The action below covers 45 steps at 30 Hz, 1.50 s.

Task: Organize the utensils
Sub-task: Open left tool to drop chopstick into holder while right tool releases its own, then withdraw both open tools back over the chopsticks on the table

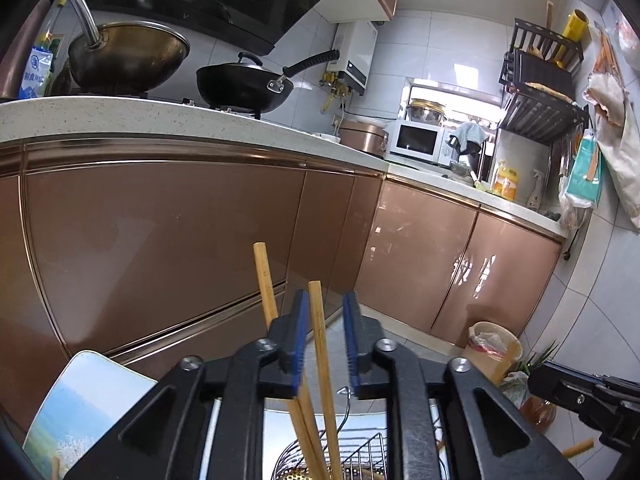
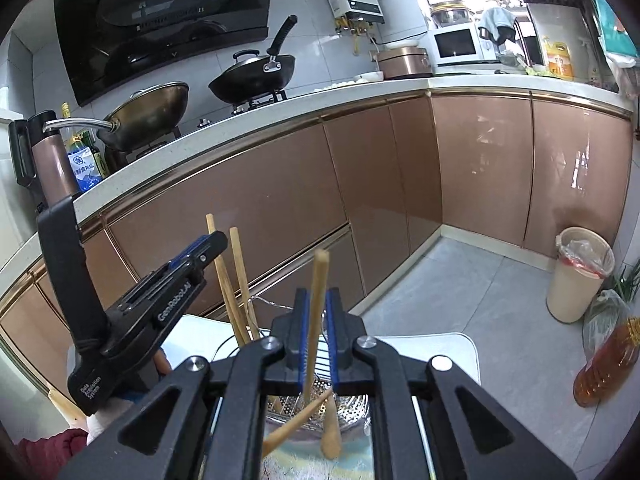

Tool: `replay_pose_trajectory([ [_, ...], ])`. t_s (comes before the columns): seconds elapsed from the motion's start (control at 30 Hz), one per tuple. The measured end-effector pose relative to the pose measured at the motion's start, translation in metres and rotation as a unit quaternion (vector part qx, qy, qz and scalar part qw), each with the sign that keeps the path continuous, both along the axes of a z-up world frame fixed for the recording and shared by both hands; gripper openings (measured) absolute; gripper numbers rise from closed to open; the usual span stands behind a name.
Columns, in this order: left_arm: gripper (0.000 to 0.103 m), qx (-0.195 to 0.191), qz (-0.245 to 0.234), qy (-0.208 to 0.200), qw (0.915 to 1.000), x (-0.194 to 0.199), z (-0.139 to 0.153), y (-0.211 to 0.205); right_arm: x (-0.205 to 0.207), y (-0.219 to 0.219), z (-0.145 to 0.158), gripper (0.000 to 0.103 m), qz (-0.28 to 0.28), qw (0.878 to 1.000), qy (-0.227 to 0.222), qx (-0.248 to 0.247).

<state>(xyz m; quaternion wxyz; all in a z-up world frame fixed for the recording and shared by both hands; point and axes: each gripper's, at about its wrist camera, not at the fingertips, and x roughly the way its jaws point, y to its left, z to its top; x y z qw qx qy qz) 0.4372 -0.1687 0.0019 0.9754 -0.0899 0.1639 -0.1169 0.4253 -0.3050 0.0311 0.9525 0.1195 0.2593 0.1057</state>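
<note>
Above the wire basket, your right hand-held gripper pinches 1 chopstick; lower it upright, left hand-held gripper spread.

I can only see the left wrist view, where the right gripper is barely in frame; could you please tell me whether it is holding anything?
Observer: Yes. The right gripper has its jaws closed around a single bamboo chopstick, held roughly upright.
Operator: Thank you. What lies beneath it?
Observer: A perforated metal basket sits directly below the jaws.
Operator: Is anything already in it?
Observer: At least two loose chopsticks lean at angles inside it.
</note>
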Motion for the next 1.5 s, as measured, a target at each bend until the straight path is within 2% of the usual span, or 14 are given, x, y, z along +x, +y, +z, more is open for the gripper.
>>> replay_pose_trajectory([
  [0.13, 0.036, 0.003, 0.005, -0.007, 1.0, -0.014, 0.007, 0.009, -0.009, -0.002, 0.003, 0.008, -0.006, 1.0, -0.001, 0.002],
  [0.27, 0.042, 0.005, 0.005, -0.01, 0.9999, -0.028, 0.02, 0.02, -0.02, -0.001, 0.013, 0.008, -0.012, 1.0, -0.007, 0.002],
  [0.33, 0.049, 0.007, 0.007, -0.007, 0.9999, -0.039, 0.032, 0.03, -0.032, -0.001, 0.022, 0.008, -0.015, 1.0, -0.016, 0.002],
  [0.4, 0.052, 0.008, 0.011, -0.006, 0.9999, -0.049, 0.044, 0.04, -0.043, -0.001, 0.031, 0.008, -0.019, 0.999, -0.026, 0.0],
  [0.57, 0.057, 0.021, 0.02, 0.003, 0.9996, -0.079, 0.073, 0.073, -0.08, 0.001, 0.063, 0.008, -0.028, 0.998, -0.055, -0.004],
  [0.73, 0.058, 0.026, 0.029, 0.028, 0.9988, -0.115, 0.093, 0.113, -0.12, 0.014, 0.085, 0.008, -0.019, 0.998, -0.063, -0.017],
  [0.93, 0.059, 0.04, 0.046, 0.048, 0.997, -0.16, 0.109, 0.156, -0.162, 0.031, 0.094, 0.008, -0.005, 0.998, -0.058, -0.032],
  [1.2, 0.066, 0.036, 0.088, 0.053, 0.9941, -0.221, 0.126, 0.208, -0.214, 0.052, 0.104, 0.008, 0.012, 0.997, -0.059, -0.047],
  [1.5, 0.076, 0.046, 0.114, 0.05, 0.9911, -0.284, 0.127, 0.238, -0.277, 0.071, 0.11, 0.01, 0.019, 0.995, -0.076, -0.058],
])
